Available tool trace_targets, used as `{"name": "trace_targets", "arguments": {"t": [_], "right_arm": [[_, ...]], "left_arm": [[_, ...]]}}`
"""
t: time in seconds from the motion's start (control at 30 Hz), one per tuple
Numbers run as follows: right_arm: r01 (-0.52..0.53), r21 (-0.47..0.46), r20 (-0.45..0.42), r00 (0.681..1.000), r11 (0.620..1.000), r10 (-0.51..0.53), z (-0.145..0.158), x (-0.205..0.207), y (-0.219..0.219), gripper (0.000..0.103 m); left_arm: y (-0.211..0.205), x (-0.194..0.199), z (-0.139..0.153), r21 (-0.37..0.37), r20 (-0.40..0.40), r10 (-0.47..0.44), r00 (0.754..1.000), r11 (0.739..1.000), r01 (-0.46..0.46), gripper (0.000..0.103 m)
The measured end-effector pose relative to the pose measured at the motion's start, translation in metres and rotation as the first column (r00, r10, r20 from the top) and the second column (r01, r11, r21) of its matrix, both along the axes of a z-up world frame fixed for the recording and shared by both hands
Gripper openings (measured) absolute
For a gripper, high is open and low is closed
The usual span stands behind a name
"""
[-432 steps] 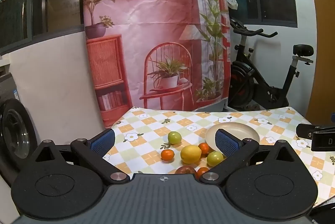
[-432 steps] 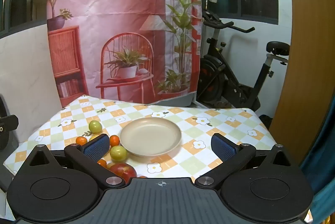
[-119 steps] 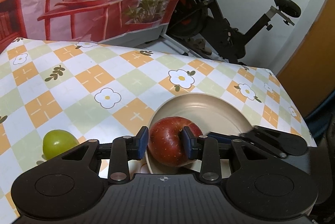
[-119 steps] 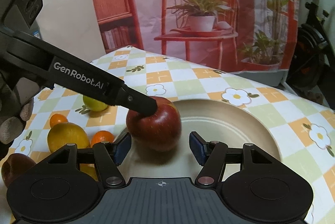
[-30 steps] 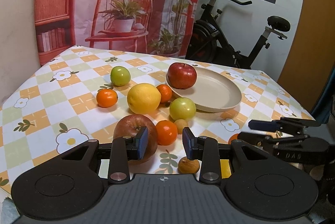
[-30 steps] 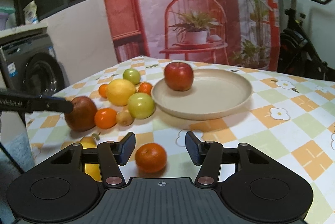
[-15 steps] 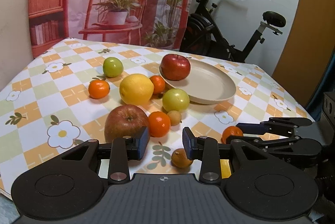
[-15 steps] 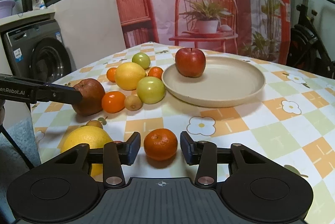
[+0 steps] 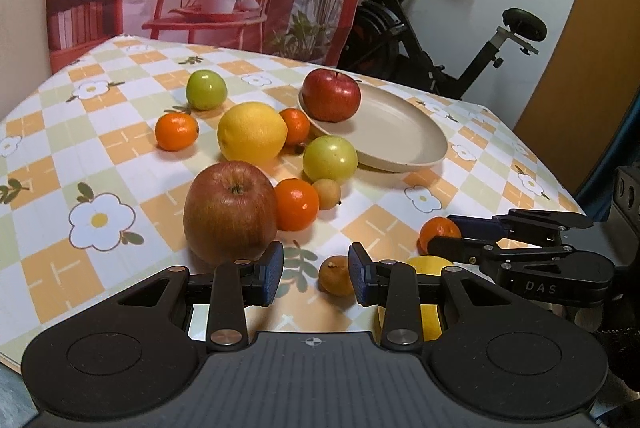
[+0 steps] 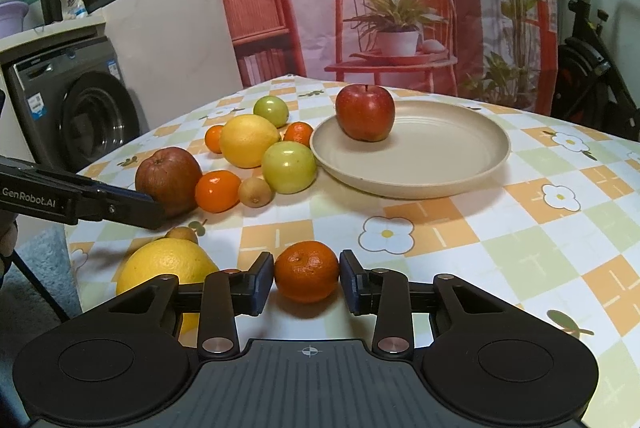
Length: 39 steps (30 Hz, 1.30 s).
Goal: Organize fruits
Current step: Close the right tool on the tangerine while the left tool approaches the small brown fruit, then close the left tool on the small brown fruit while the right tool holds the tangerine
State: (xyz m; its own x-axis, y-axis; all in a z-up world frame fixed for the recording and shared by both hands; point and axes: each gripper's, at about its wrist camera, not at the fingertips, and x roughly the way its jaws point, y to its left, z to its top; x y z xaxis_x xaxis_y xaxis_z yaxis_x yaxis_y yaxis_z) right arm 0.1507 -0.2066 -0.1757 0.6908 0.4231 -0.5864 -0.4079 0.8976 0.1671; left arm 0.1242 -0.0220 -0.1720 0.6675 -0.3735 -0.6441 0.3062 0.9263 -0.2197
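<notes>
A mandarin (image 10: 306, 271) is enclosed between the two blue pads of the right gripper (image 10: 306, 282) near the front edge of the table (image 10: 532, 236). The jaws have just been closing on it, and both pads are now seen against its sides, so the fruit is grasped; it appears to rest on the checked tablecloth. In the left wrist view the same mandarin (image 9: 438, 230) is seen at the tips of the right gripper (image 9: 450, 234), close to the right front corner.

The left gripper (image 9: 316, 278) is held narrowly apart with nothing between its pads — a small brownish fruit (image 9: 336, 275) lies just behind the right pad, and a dull red apple (image 9: 229, 212) stands just beyond the left pad, not touched by it.

The beige plate (image 10: 460, 164) is placed towards the far right part of the table, and a bright red apple (image 10: 365, 113) stands on its left rim area. Beside the plate, on its left, a cluster of fruit is gathered: a green apple (image 10: 289, 166) touching the plate edge, a large lemon (image 10: 248, 140), a second green fruit (image 10: 271, 110) further back, two mandarins (image 10: 298, 133) behind the lemon, one mandarin (image 10: 217, 190) beside the dull red apple (image 10: 167, 179), and a small tan fruit (image 10: 255, 192) — perhaps a longan, this cannot be told.

A second big yellow citrus (image 10: 166, 270) lies at the front edge, just left of the right gripper.
</notes>
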Motion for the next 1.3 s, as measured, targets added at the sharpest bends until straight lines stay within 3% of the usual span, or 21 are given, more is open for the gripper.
{"name": "trace_targets", "arguments": {"t": [0.83, 0.9, 0.97, 1.17, 1.3], "right_arm": [[0.0, 0.003, 0.0, 1.0, 1.0, 0.0, -0.001, 0.0, 0.0, 0.033], [0.0, 0.003, 0.0, 1.0, 1.0, 0.0, -0.001, 0.0, 0.0, 0.033], [0.001, 0.006, -0.001, 1.0, 1.0, -0.001, -0.001, 0.0, -0.001, 0.033], [0.004, 0.01, -0.003, 1.0, 1.0, -0.004, -0.001, 0.001, 0.0, 0.033], [0.005, 0.011, -0.003, 1.0, 1.0, -0.005, -0.002, 0.0, 0.0, 0.033]], "left_arm": [[-0.005, 0.013, -0.017, -0.076, -0.087, -0.069, 0.994, 0.995, 0.063, 0.038], [-0.005, 0.015, -0.019, -0.092, -0.098, -0.078, 0.992, 0.993, 0.069, 0.036], [-0.002, 0.015, -0.02, -0.121, -0.101, -0.085, 0.991, 0.99, 0.073, 0.028], [0.002, 0.015, -0.02, -0.133, -0.101, -0.062, 0.993, 0.99, 0.048, 0.028], [0.006, 0.013, -0.018, -0.103, -0.087, -0.021, 0.996, 0.995, 0.012, 0.028]]}}
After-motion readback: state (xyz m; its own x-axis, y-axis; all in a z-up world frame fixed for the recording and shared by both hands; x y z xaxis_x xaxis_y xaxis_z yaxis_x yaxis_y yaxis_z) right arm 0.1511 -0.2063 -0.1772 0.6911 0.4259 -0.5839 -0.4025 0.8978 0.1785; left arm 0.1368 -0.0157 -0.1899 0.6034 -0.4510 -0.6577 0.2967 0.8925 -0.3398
